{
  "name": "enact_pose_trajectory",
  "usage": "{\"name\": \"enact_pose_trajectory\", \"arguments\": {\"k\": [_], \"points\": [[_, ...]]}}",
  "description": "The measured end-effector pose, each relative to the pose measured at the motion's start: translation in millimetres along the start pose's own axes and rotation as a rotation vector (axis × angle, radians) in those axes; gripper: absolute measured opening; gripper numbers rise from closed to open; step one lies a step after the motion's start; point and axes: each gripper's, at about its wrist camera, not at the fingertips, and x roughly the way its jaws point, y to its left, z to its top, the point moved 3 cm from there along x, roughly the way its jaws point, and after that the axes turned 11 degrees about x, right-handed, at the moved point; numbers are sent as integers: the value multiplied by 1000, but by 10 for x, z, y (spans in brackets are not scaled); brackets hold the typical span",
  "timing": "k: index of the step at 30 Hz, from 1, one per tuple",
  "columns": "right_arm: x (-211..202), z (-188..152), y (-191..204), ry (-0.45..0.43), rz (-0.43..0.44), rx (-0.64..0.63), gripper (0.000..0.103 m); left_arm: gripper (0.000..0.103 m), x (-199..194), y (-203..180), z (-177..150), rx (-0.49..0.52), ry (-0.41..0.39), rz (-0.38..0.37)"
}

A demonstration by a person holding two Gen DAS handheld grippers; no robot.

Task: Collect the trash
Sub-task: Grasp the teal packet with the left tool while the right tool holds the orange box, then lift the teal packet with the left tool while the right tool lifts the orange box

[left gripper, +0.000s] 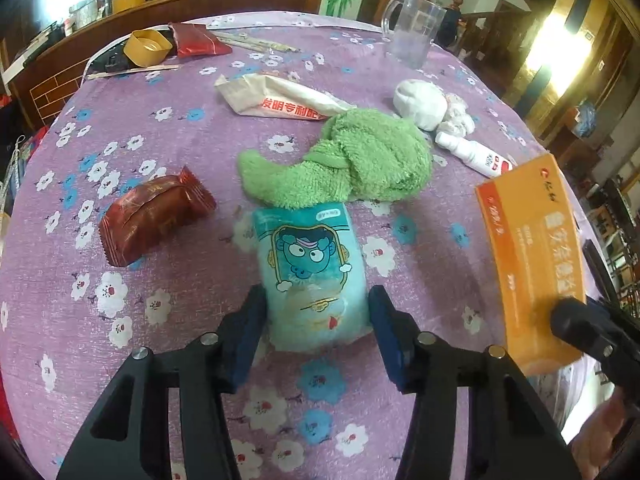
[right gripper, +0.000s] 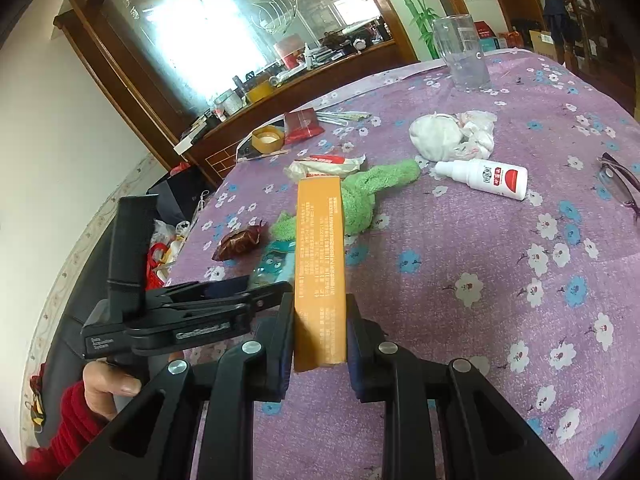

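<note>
My left gripper (left gripper: 318,312) is open around the near end of a teal cartoon tissue pack (left gripper: 310,272) lying on the purple flowered tablecloth (left gripper: 160,152); its pads stand at the pack's two sides. My right gripper (right gripper: 320,336) is shut on an orange medicine box (right gripper: 320,264), held upright above the table; the box also shows at the right of the left wrist view (left gripper: 532,264). The left gripper (right gripper: 224,300) shows in the right wrist view over the tissue pack (right gripper: 276,264).
A red snack wrapper (left gripper: 154,218), green towel (left gripper: 352,160), white paper bag (left gripper: 276,98), crumpled white tissues (left gripper: 430,106), spray bottle (left gripper: 472,152), clear plastic jug (left gripper: 412,30), yellow tape roll (left gripper: 147,47) and glasses (right gripper: 622,184) lie on the table. A wooden sideboard (left gripper: 160,4) stands behind.
</note>
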Motion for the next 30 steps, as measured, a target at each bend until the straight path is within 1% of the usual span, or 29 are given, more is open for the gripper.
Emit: {"name": "enact_pose_trajectory", "arguments": {"k": [2,4,5,10,12,17,20,25,30], "points": [[-16,-15,4,-4,-3,-1,24,47,0,-12,-11,-2,-9,16],[-26,-34,9,-5,-5,-1,24,41,-15,-22,-31,0,-20,32],[-26,-41,7,-4,-6,-1,24,40,-37,-30,-52,1,-28,41],[-9,-83,-5,3,-14,5,24,31,-183,-23,-180,-12,-58,31],[-1,-102,2,6,-16,4,24,28,-271,-1,-258,-16,-76,44],[54,-162,71,18,-20,-11,24,28,-416,107,-447,-38,-97,58],[109,-197,120,28,-24,-21,24,28,-456,174,-516,-57,-102,50],[183,-252,201,42,-30,-37,24,27,-540,255,-599,-73,-123,61],[250,-310,281,54,-43,-61,24,27,-671,265,-675,-73,-172,114]]}}
